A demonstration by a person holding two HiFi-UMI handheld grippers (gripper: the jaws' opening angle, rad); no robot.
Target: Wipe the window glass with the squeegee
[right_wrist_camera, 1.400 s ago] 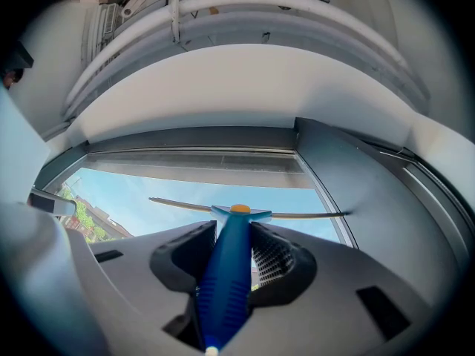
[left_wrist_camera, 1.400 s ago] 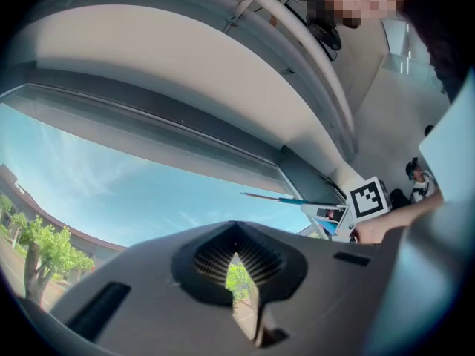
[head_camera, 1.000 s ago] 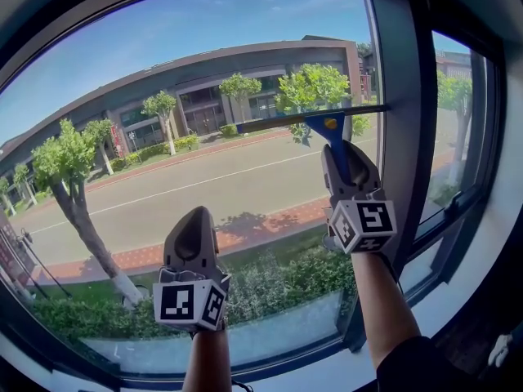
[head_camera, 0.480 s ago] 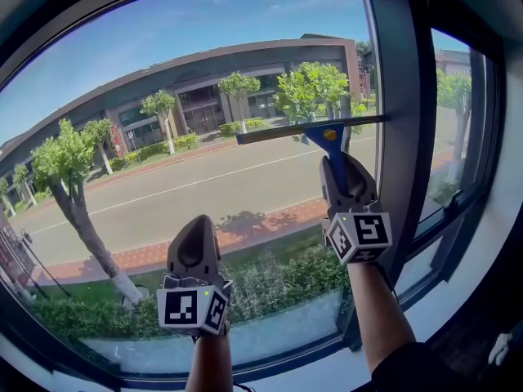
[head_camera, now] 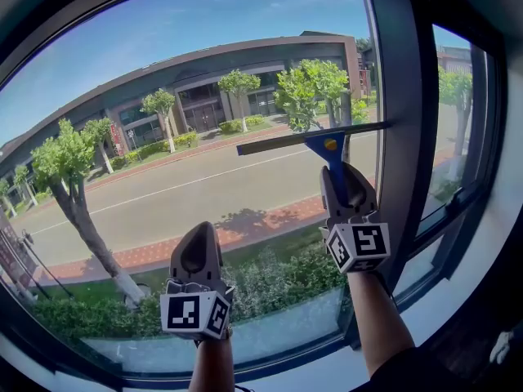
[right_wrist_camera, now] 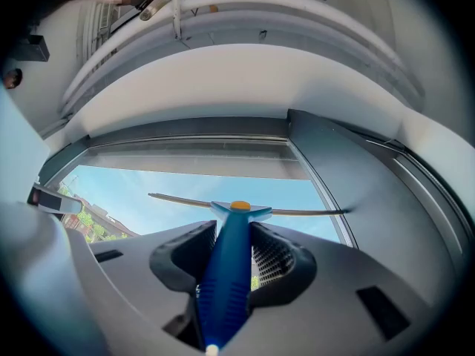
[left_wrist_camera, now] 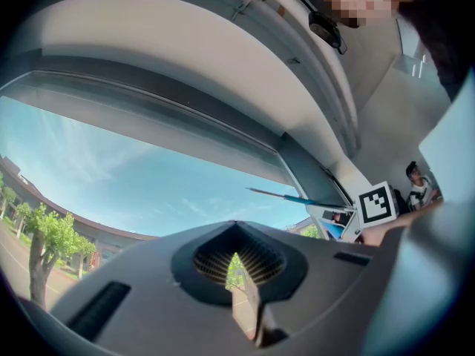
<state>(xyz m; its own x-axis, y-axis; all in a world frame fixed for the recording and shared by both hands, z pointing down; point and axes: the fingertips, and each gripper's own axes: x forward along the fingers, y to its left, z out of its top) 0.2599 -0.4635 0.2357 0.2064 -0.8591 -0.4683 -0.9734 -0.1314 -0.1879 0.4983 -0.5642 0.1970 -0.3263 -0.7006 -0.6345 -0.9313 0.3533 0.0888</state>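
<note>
A blue-handled squeegee with a long dark blade lies against the window glass, its right end at the dark frame post. My right gripper is shut on the blue handle, blade across the top in the right gripper view. Lower left, my left gripper points at the glass with jaws closed and nothing between them. In the left gripper view the squeegee and the right gripper's marker cube show at the right.
A second pane lies right of the frame post. The white sill runs along the bottom. Outside are trees, a road and a long building. White ceiling curves above in both gripper views.
The right gripper has drawn the squeegee down the glass by a small step. The left gripper has also sunk a little lower.
</note>
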